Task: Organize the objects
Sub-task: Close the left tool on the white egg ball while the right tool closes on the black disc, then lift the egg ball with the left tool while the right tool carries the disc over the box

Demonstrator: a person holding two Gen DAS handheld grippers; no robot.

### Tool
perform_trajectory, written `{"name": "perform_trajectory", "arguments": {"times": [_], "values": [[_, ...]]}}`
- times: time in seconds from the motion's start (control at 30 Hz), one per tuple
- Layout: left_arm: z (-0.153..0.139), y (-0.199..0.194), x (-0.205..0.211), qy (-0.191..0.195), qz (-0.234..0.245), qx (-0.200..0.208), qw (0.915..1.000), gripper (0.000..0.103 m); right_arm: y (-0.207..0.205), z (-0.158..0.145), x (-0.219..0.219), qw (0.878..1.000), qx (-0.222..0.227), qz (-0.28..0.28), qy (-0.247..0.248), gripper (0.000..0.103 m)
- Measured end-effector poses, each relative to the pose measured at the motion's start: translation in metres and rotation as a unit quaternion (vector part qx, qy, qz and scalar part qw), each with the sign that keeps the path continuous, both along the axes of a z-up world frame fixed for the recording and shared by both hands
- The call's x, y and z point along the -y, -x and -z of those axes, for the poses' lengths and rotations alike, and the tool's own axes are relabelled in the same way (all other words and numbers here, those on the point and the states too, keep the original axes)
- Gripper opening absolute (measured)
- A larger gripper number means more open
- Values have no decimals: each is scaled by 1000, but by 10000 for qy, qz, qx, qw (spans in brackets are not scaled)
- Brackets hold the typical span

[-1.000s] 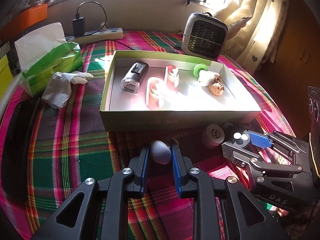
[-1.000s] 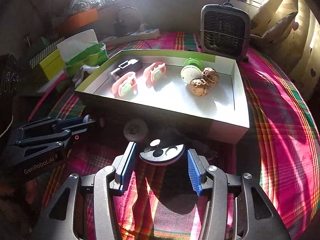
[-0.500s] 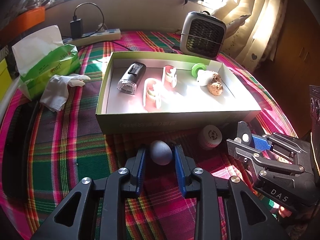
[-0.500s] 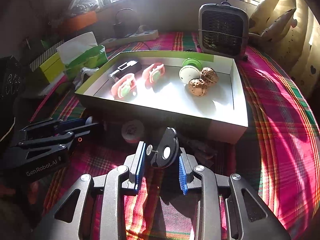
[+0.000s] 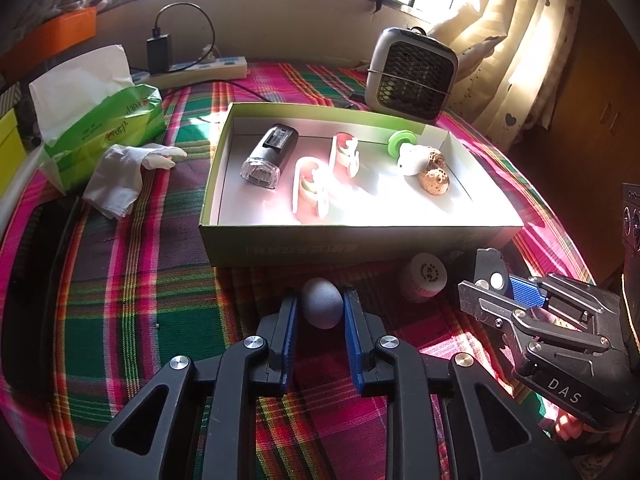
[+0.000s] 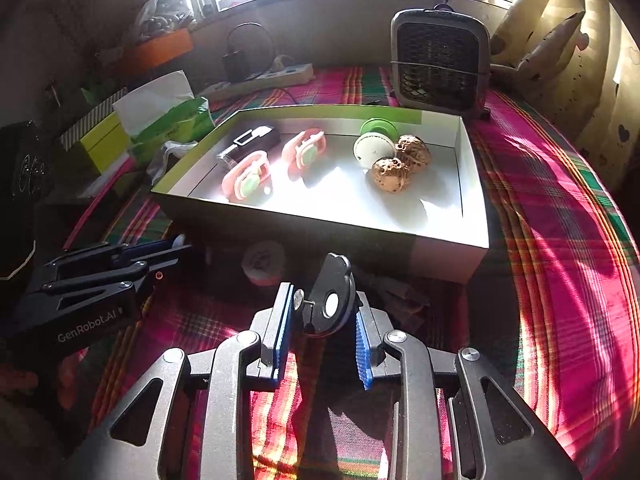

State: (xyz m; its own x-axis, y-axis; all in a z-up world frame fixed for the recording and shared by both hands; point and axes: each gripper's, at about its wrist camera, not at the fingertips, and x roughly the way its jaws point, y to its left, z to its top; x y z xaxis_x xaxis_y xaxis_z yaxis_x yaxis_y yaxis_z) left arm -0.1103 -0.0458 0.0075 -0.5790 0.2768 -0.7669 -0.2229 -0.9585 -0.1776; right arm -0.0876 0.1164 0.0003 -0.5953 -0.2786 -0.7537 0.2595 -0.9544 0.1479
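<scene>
My left gripper point(image 5: 319, 308) is shut on a grey egg-shaped object point(image 5: 322, 307), just in front of the green-rimmed cardboard box point(image 5: 352, 246). My right gripper point(image 6: 320, 320) is shut on a black disc-shaped piece with silver studs point(image 6: 330, 298), held on edge; it also shows in the left wrist view point(image 5: 490, 270). The box point(image 6: 320, 232) holds a black bike light point(image 5: 270, 156), two pink clips point(image 5: 308, 192), a green-and-white spool point(image 6: 374, 144) and two walnuts point(image 6: 400, 164). A small white round cap point(image 5: 424, 278) lies on the cloth between the grippers.
The plaid cloth point(image 5: 120, 280) covers the surface. A green tissue pack point(image 5: 100, 120) and crumpled tissue point(image 5: 120, 176) lie left of the box. A small grey fan point(image 5: 412, 74) stands behind it, a power strip point(image 5: 192, 72) at the back.
My right gripper closed on the black disc, tipped it from flat to on edge and lifted it. My left gripper stays shut on the grey egg, shifted slightly.
</scene>
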Motion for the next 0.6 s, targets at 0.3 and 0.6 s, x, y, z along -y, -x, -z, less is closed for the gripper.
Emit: {"name": "perform_trajectory", "arguments": {"times": [0.3,0.6], "values": [[0,-1,0,23,-5,-12,10000,19,-1,1,-1,10000,30,9,24,28],[0,-3,-1,37,15,-8,10000,19,-4,0,-1,10000,19,-7,36,28]]}}
